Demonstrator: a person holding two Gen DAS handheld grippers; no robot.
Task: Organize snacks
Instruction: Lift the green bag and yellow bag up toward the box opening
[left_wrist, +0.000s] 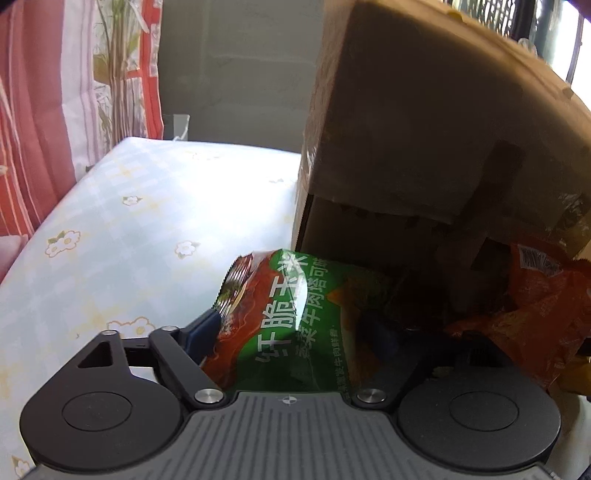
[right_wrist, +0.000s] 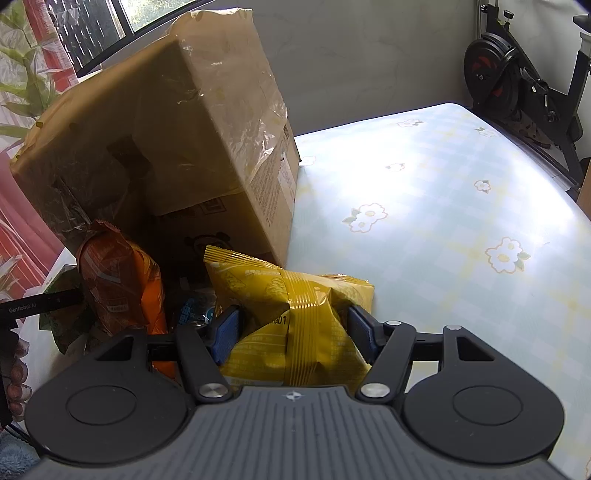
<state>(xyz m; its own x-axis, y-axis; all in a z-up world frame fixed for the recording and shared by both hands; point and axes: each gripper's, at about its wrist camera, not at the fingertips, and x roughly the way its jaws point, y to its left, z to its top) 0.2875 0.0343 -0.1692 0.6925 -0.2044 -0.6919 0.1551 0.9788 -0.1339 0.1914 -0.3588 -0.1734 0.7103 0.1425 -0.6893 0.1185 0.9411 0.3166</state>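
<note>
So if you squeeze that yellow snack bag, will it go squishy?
Probably. The yellow snack bag looks puffy and already creases where the right gripper pinches it, so it likely gives. Its shiny wrapper may be slippery. Whatever is inside might crush.

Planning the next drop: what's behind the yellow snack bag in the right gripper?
Behind the yellow snack bag stands the tilted cardboard box, its opening facing the bag. The inside is dark; the contents cannot be seen. An orange bag stands beside it.
</note>
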